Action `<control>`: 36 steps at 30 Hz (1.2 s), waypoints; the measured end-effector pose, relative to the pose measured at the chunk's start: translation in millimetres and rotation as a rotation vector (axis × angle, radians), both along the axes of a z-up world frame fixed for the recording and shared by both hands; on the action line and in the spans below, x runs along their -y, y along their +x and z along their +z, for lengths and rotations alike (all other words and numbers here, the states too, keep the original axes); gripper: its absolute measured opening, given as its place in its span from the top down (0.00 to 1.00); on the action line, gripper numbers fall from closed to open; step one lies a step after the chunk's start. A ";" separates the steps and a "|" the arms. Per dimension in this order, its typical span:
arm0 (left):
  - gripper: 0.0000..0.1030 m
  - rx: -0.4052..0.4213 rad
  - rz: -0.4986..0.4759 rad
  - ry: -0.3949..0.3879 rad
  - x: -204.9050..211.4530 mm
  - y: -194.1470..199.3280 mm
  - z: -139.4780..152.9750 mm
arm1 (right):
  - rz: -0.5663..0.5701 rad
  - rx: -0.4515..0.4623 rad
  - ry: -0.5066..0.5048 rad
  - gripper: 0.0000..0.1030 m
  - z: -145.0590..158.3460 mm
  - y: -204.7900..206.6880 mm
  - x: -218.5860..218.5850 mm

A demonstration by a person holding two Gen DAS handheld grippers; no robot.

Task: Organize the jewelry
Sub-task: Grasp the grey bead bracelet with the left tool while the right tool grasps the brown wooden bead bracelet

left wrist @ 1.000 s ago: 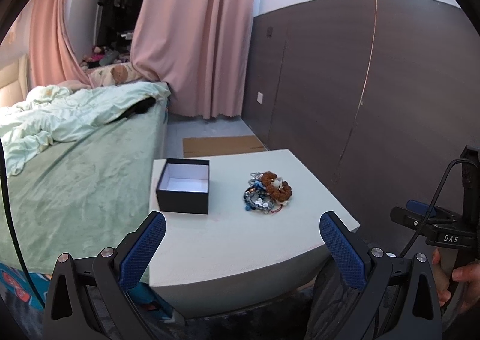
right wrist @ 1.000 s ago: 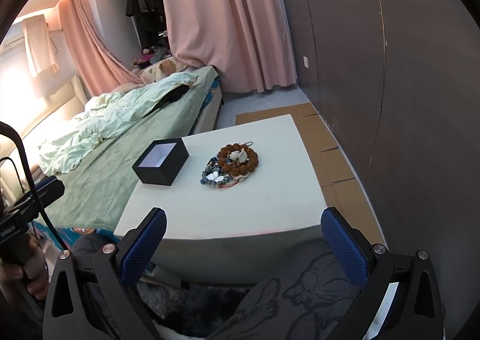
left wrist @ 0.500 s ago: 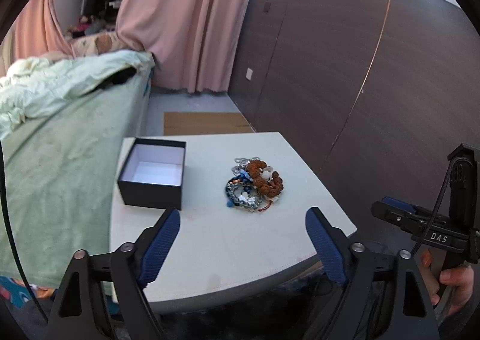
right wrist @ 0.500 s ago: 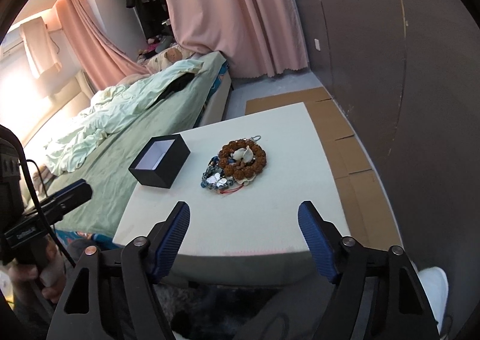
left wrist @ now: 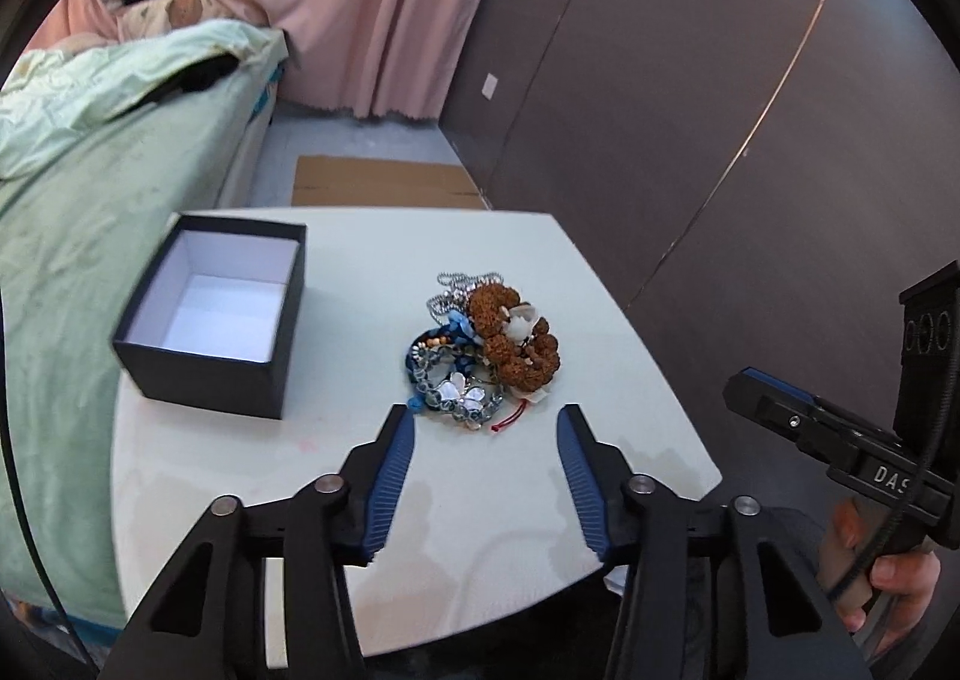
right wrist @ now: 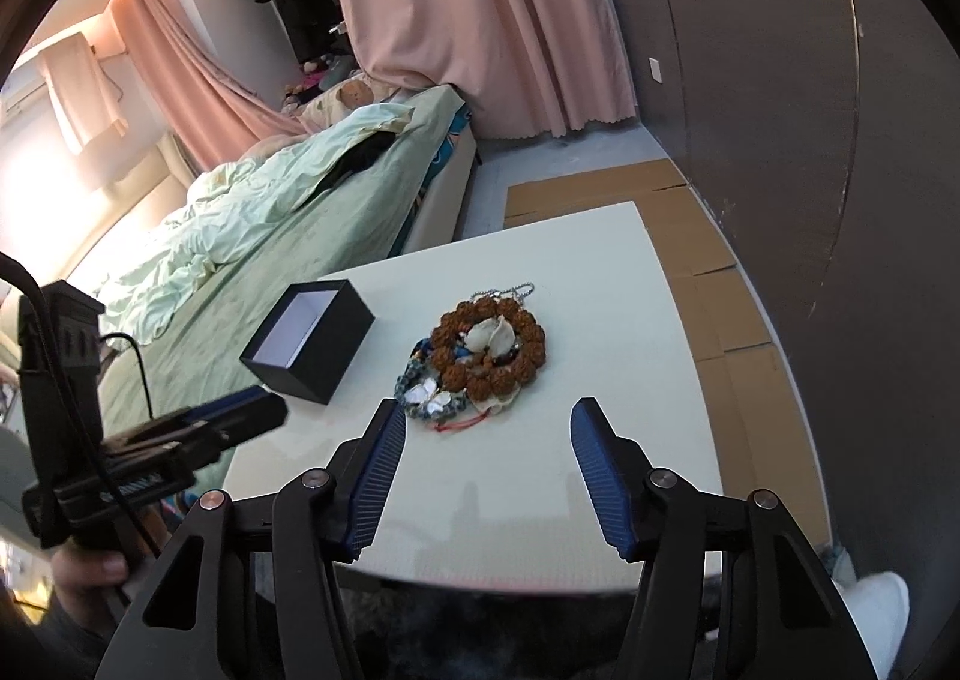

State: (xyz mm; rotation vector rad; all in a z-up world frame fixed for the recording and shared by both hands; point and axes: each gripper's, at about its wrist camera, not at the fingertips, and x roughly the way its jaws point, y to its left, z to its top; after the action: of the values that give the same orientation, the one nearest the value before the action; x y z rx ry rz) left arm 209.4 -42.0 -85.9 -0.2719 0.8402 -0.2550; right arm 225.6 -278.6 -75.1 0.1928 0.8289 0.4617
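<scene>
Left wrist camera looking forward and down along its blue fingers [left wrist: 390,476], right wrist camera doing likewise from beside it, both sitting near the white table [left wrist: 336,488] [right wrist: 660,320], sharing jewelry pile [left wrist: 483,353] [right wrist: 477,359] and black box [left wrist: 210,314] [right wrist: 309,341]

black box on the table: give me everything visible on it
The black box is square, open-topped and lidless, likely matte card, with a white lining. It looks empty: only the bare white floor and inner walls show. It sits upright and flat on the white table, toward the bed side, set apart from the jewelry pile beside it. Nothing touches it except the table; neither gripper is at it.
</scene>
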 end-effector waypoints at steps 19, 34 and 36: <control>0.69 -0.149 0.073 0.015 2.3 70.5 -64.2 | -0.001 -0.092 0.060 0.43 -33.2 31.8 -4.1; 0.91 -0.116 0.031 -0.029 -7.1 73.0 -47.8 | 0.039 -0.133 0.062 0.43 -42.9 43.3 -21.7; 0.91 -0.101 0.021 -0.037 -10.1 71.3 -39.2 | 0.050 -0.131 0.060 0.44 -42.8 44.7 -27.5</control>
State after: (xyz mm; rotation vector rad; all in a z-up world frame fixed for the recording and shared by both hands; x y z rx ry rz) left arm 280.7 -32.0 -125.1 -0.3298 0.9323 -0.2384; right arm 270.3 -251.1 -117.9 0.2603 0.9507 0.5252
